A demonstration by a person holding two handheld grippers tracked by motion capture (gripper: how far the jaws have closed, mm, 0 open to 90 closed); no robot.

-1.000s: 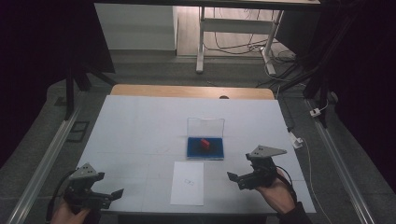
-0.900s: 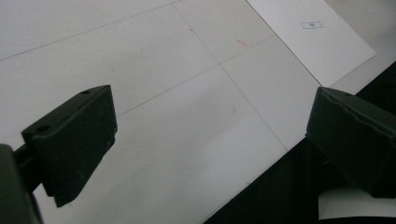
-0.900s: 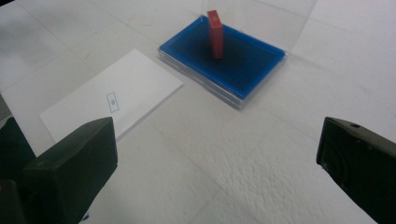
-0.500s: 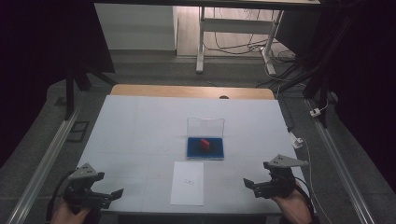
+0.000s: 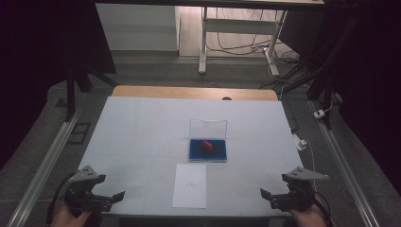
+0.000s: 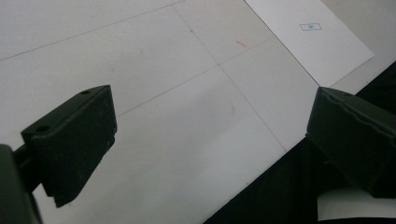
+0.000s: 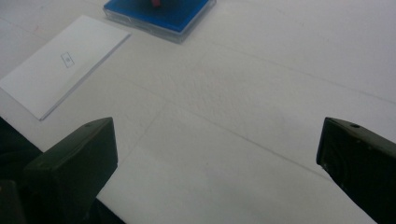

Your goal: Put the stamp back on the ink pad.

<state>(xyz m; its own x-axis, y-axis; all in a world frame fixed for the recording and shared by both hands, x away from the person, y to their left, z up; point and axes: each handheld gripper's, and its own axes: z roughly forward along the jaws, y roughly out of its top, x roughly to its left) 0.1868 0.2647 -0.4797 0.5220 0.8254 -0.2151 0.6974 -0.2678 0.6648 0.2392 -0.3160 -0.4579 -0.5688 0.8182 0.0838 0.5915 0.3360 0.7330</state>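
The blue case (image 5: 208, 150) with a small red piece (image 5: 207, 145) on it sits at frame centre in the high view, up and left of the right hand-held gripper (image 5: 269, 198) and up and right of the left hand-held gripper (image 5: 116, 198). The right looks slightly nearer. Both hold nothing, jaws wide apart, low at the worktop's (image 5: 142, 127) near edge, with a white sheet (image 5: 190, 185) between them and a dark room beyond.

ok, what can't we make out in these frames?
- Red item in the blue case: too small in the high view to tell what it is; in the right gripper view the top edge cuts it off.
- Mark on the paper: a small box, its content too small to read in any view.
- Clear lid: whether it is hinged to the case or just propped cannot be told.
- Right jaw of the left tongs: cut off by the frame edge.
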